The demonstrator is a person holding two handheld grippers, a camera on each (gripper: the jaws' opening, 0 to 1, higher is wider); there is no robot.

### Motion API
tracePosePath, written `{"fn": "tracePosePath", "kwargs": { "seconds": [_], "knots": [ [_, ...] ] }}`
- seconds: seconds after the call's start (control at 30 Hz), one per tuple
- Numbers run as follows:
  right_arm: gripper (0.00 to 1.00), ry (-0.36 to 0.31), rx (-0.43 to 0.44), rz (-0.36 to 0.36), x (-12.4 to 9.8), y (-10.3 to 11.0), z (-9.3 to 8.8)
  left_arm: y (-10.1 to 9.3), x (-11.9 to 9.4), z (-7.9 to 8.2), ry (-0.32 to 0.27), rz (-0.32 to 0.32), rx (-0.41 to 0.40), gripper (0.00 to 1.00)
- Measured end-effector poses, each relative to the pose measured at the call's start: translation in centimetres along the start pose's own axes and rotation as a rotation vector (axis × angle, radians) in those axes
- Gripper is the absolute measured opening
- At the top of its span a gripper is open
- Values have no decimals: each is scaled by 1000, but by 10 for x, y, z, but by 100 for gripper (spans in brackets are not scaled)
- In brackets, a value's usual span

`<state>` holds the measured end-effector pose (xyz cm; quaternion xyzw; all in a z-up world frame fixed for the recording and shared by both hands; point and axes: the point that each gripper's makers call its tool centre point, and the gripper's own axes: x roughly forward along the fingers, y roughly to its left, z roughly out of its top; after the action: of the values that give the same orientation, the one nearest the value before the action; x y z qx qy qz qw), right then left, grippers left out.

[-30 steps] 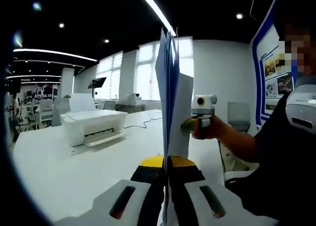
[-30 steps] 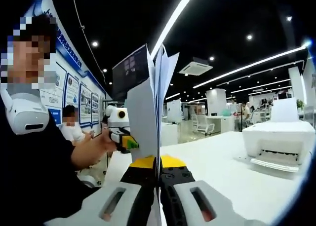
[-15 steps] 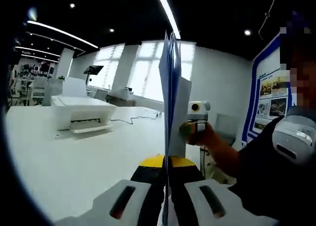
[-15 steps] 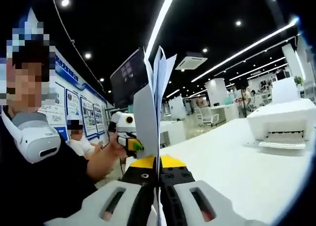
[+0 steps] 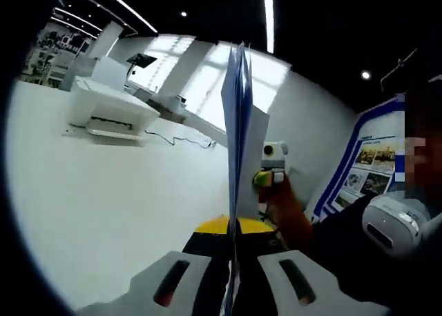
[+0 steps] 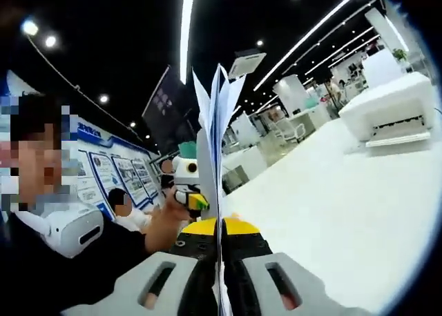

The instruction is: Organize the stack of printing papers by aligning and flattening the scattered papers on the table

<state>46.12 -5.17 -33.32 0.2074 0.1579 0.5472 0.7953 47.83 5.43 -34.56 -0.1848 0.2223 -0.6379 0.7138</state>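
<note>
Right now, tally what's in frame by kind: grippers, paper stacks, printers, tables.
Grippers: 2, left and right
Paper stacks: 1, stack, clamped by both grippers
Printers: 1, printer
Tables: 1, table
Total: 5

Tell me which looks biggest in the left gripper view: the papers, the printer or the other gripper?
1. Papers, though they are nearest the camera, held edge-on.
2. Printer on the white table, farther off, so truly bigger.
3. Right gripper beside the papers.
</note>
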Motion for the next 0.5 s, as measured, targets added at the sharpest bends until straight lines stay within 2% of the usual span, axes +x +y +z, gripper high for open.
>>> {"fn": "tracePosePath", "kwargs": {
  "seconds": [0.23,0.5],
  "knots": [
    [0,13,35,-42,4,-33,-12,21,8,-12,18,18,-48,6],
    [0,31,9,-101,14,-62,-18,57,13,-17,27,92,-39,7]
  ]
}}
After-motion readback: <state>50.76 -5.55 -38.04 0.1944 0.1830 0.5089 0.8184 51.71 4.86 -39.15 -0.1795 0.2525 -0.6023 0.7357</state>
